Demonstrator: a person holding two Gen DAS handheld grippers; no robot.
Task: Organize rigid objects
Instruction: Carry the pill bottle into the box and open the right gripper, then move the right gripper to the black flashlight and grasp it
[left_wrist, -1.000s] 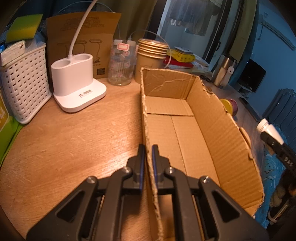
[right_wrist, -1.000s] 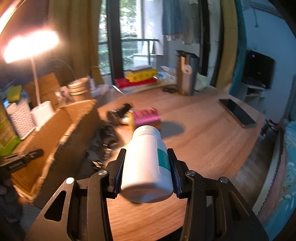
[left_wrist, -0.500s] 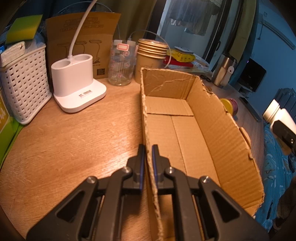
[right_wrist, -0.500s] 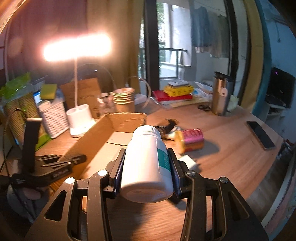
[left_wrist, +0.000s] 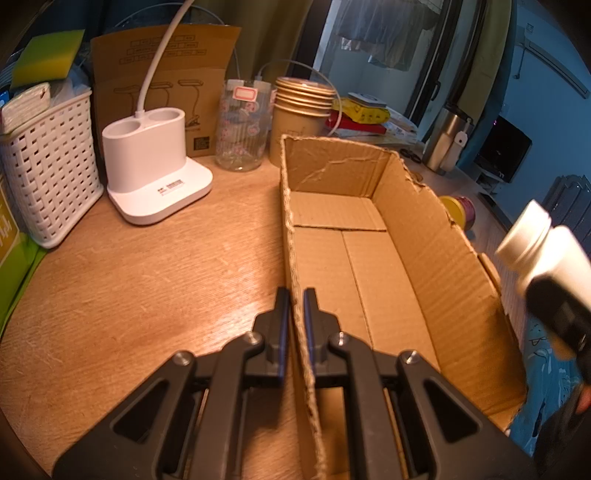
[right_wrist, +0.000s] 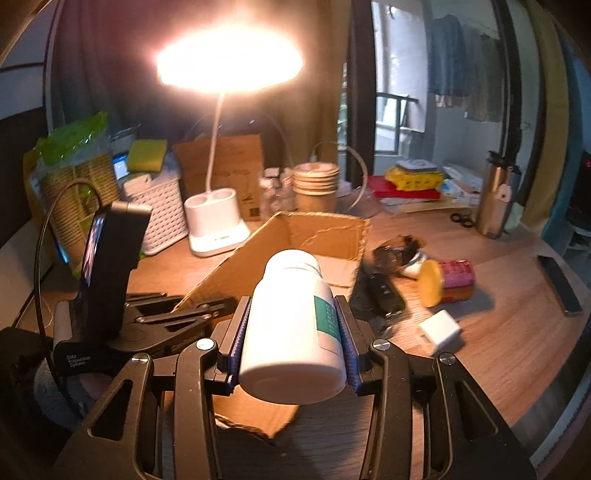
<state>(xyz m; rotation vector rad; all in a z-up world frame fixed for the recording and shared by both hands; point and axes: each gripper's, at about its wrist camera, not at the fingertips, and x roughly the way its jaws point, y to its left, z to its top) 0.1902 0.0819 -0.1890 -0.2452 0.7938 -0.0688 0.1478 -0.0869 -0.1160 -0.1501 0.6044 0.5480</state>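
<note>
Over the open cardboard box (right_wrist: 317, 236) on the tabletop (left_wrist: 110, 295), a white bottle (right_wrist: 291, 325) is being held lengthwise, clamped between the pads of the right claw (right_wrist: 291, 332). The box's near side wall is being pinched tight by the left claw (left_wrist: 295, 321). Beside the box, a yellow-lidded can (right_wrist: 447, 282) is lying on its side.

Corrugated cardboard box (left_wrist: 424, 266) with rough torn edges, smooth white plastic bottle (right_wrist: 295, 325), grained wooden desk (left_wrist: 147, 280) with a soft sheen, matt black plastic tool (left_wrist: 295, 325), woven-look white plastic basket (left_wrist: 51, 170)
</note>
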